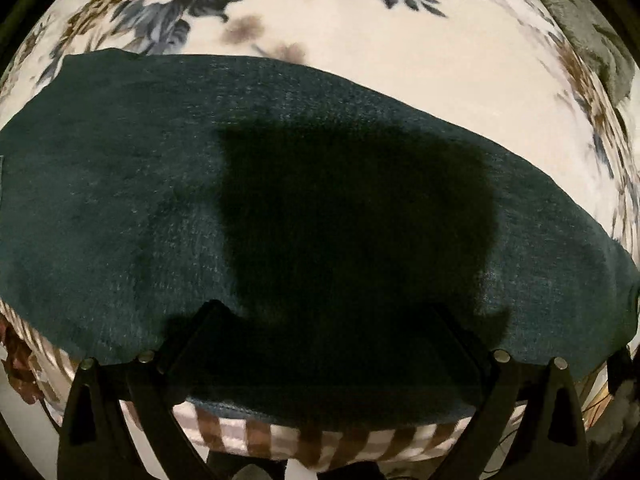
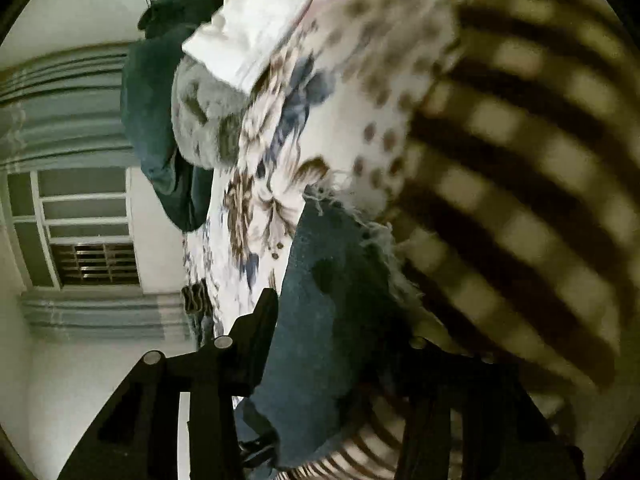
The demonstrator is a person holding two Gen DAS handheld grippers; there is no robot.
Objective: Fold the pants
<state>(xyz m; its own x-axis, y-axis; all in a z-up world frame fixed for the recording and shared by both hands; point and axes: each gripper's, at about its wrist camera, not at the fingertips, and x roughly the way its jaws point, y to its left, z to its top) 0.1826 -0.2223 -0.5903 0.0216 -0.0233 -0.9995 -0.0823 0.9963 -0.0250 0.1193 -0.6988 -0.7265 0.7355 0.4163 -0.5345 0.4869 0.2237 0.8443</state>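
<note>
Left wrist view: dark teal pants (image 1: 160,184) lie flat on a floral bedspread (image 1: 400,52), long axis running left to right, both ends cut off by the frame; the left gripper (image 1: 324,320) hangs spread open above them, fingertips lost in shadow. Right wrist view, heavily blurred: the right gripper (image 2: 340,320) is open around the frayed hem (image 2: 368,232).
</note>
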